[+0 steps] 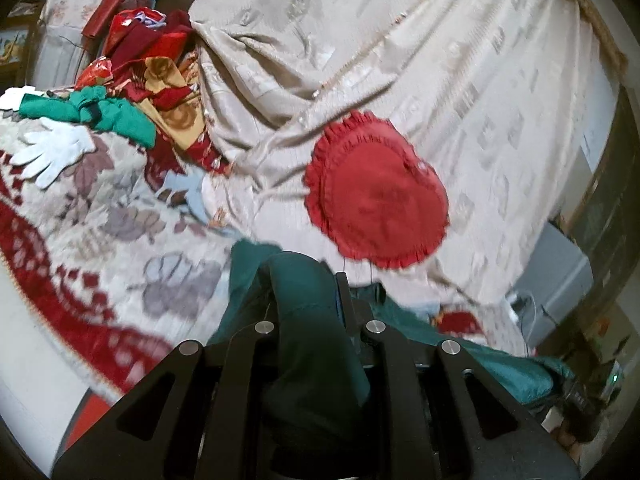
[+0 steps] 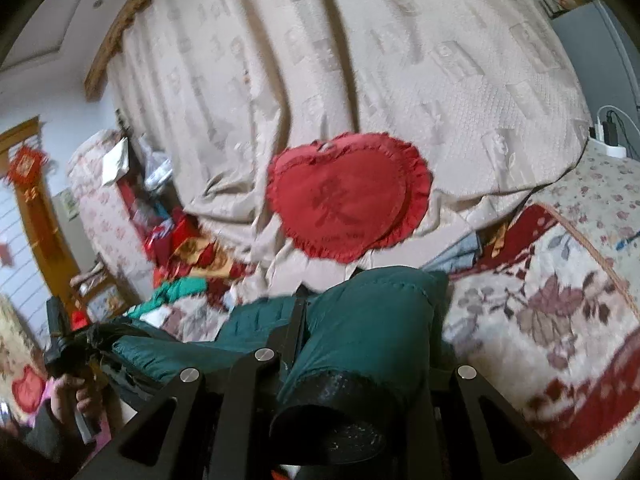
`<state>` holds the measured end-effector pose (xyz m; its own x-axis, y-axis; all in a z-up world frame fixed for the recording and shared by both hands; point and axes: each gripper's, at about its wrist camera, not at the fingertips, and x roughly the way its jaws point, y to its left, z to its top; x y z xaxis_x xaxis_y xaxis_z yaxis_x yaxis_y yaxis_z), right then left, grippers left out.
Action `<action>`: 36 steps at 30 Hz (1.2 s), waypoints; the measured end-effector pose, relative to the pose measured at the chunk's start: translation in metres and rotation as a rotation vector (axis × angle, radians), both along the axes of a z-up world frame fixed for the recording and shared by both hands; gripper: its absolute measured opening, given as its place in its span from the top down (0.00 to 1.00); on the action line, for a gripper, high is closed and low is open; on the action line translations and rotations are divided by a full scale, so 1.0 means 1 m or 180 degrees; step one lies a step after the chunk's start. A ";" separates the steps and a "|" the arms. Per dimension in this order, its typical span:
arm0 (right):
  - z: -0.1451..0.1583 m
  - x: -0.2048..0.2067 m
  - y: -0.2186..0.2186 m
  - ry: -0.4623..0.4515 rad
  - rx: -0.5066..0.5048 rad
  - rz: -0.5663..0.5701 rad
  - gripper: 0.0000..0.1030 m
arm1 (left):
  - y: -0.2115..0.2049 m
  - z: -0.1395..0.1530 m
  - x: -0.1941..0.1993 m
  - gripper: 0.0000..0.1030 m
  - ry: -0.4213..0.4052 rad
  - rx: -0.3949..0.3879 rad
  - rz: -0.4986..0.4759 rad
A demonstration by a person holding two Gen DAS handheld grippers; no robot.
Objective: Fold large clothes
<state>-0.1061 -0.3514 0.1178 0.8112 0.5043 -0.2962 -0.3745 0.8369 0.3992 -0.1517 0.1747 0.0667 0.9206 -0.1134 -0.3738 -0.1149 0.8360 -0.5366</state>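
A dark green padded garment [image 1: 308, 320] is clamped between the fingers of my left gripper [image 1: 306, 292] and hangs over the bed; its body trails off to the right [image 1: 512, 372]. In the right wrist view the same green garment [image 2: 360, 320] is bunched between the fingers of my right gripper [image 2: 360, 292], its black-lined cuff [image 2: 340, 412] draped toward the camera. The garment stretches left toward the other hand-held gripper [image 2: 60, 344]. Both grippers' fingertips are mostly hidden by cloth.
A floral red-and-cream blanket [image 1: 100, 248] covers the bed. A red heart-shaped cushion [image 1: 380, 196] leans on a beige draped cover [image 1: 400, 60]. A pile of red, yellow and green clothes [image 1: 132, 88] and white gloves [image 1: 52, 152] lie at the left. A grey box [image 1: 560, 280] stands at the right.
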 end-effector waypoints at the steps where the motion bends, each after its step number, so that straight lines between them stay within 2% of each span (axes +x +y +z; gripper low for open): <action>1: 0.002 0.010 0.000 0.0009 0.0029 -0.0039 0.83 | 0.002 0.002 0.014 0.87 0.0011 -0.0044 0.0017; 3: 0.003 0.040 0.001 0.0073 0.0044 -0.0149 0.83 | 0.006 0.001 0.043 0.87 0.0095 -0.0114 0.0046; 7: -0.013 0.110 0.005 0.0428 0.0121 -0.0201 0.83 | 0.006 -0.018 0.104 0.86 0.0405 0.0007 0.0138; 12: -0.049 0.186 0.019 0.0844 0.0094 -0.0260 0.83 | 0.010 -0.061 0.169 0.86 0.0796 0.0085 0.0276; 18: -0.093 0.247 0.034 0.1220 0.0035 -0.0325 0.83 | 0.006 -0.113 0.226 0.81 0.1237 0.0184 0.0407; 21: -0.128 0.270 0.036 0.1495 0.0063 -0.0269 0.82 | 0.002 -0.129 0.240 0.80 0.1296 0.0218 0.0386; 25: -0.150 0.281 0.039 0.1478 0.0000 -0.0156 0.82 | -0.001 -0.144 0.245 0.79 0.1196 0.0265 0.0336; 27: -0.155 0.283 0.037 0.1469 0.0041 -0.0136 0.81 | 0.000 -0.145 0.242 0.79 0.1112 0.0192 0.0326; 30: -0.154 0.282 0.035 0.1469 0.0151 -0.0117 0.77 | 0.010 -0.142 0.240 0.70 0.1066 -0.0080 0.0208; 32: -0.151 0.283 0.029 0.1569 0.0293 -0.0119 0.73 | 0.017 -0.137 0.241 0.59 0.1104 -0.0287 0.0073; 33: -0.148 0.283 0.026 0.1632 0.0377 -0.0113 0.69 | 0.021 -0.133 0.241 0.48 0.1134 -0.0386 -0.0024; 34: -0.144 0.282 0.020 0.1732 0.0540 -0.0100 0.62 | 0.027 -0.126 0.241 0.39 0.1161 -0.0507 -0.0156; 35: -0.139 0.280 0.013 0.1795 0.0745 -0.0067 0.56 | 0.030 -0.120 0.239 0.34 0.1156 -0.0588 -0.0233; 36: -0.135 0.277 0.007 0.1815 0.0934 -0.0017 0.35 | 0.036 -0.112 0.237 0.28 0.1121 -0.0685 -0.0306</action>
